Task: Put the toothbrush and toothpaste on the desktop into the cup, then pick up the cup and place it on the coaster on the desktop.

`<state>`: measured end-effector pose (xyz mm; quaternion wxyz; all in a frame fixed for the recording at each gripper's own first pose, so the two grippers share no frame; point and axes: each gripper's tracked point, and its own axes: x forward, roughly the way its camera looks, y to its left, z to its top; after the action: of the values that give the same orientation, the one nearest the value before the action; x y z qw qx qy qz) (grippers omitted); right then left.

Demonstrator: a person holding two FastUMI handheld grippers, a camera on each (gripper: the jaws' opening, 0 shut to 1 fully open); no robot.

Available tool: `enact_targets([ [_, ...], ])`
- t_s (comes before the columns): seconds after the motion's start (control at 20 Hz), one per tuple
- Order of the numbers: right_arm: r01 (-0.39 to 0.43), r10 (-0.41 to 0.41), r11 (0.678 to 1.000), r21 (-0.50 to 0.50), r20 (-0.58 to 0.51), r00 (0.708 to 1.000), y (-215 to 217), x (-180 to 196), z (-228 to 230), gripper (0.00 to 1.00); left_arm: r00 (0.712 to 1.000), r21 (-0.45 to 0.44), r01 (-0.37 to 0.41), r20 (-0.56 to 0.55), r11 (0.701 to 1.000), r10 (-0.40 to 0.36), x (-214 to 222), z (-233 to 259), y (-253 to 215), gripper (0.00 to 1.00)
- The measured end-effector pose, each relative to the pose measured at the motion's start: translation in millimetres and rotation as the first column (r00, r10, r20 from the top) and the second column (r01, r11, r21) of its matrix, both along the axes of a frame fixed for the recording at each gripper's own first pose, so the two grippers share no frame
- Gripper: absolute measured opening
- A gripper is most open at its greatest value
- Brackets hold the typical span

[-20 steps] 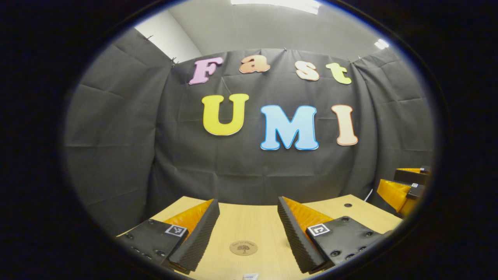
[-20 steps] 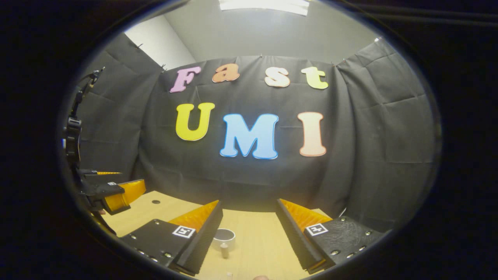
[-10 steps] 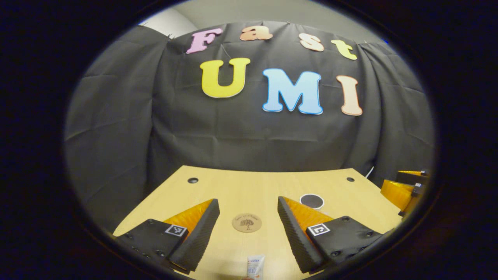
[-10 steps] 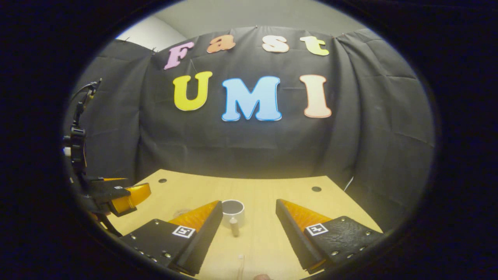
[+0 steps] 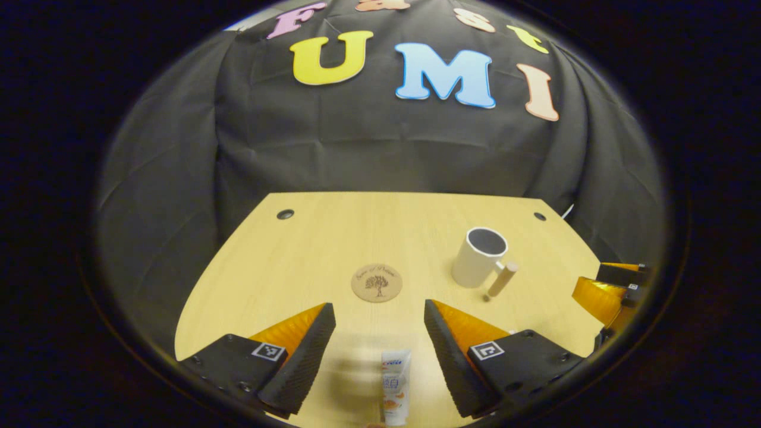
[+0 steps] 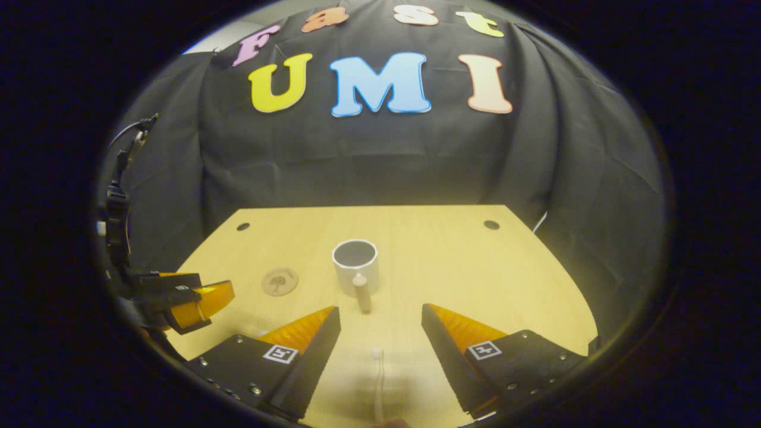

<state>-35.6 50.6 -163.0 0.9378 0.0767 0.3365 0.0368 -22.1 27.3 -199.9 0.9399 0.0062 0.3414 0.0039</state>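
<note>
In the left gripper view a white toothpaste tube (image 5: 395, 386) lies on the wooden desktop (image 5: 297, 261) between the wide-apart fingers of my open left gripper (image 5: 380, 315). Beyond it sit a round brown coaster (image 5: 376, 283) and, to the right, a white cup (image 5: 478, 257) with a wooden handle. In the right gripper view a thin white toothbrush (image 6: 378, 386) lies between the fingers of my open right gripper (image 6: 380, 318), pointing at the cup (image 6: 355, 267). The coaster (image 6: 279, 280) lies left of the cup. Neither gripper touches anything.
The right gripper's fingers (image 5: 606, 288) show at the right edge of the left gripper view. The left gripper's fingers (image 6: 190, 297) and a cabled mount (image 6: 116, 208) show at the left of the right gripper view. Cable holes (image 5: 285, 214) mark the desk's far corners.
Both views have tipped downward, so much more of the desktop shows. The cup, coaster, toothpaste and toothbrush have come into fuller view. Both grippers stayed open.
</note>
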Motion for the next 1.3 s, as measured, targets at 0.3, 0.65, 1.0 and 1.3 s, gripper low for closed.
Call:
enact_targets([
  [0.3,-0.036,0.036,0.999,0.007,-0.185,0.982,9,-20,-42,0.88,0.980,-0.052,-0.013,-0.199,0.999,0.002,-21,-50,3,0.94],
  [0.65,-0.046,0.070,0.996,0.071,-0.392,0.917,26,-48,-91,0.89,0.909,-0.107,-0.057,-0.416,0.993,0.008,-48,-98,2,0.97],
  [1.0,-0.074,0.099,0.995,0.068,-0.553,0.828,29,-79,-123,0.89,0.836,-0.117,-0.060,-0.549,0.991,-0.014,-78,-121,-2,0.94],
  [1.3,-0.140,0.144,0.988,0.057,-0.646,0.750,33,-99,-145,0.89,0.792,-0.113,-0.052,-0.610,0.992,-0.028,-95,-133,-9,0.97],
])
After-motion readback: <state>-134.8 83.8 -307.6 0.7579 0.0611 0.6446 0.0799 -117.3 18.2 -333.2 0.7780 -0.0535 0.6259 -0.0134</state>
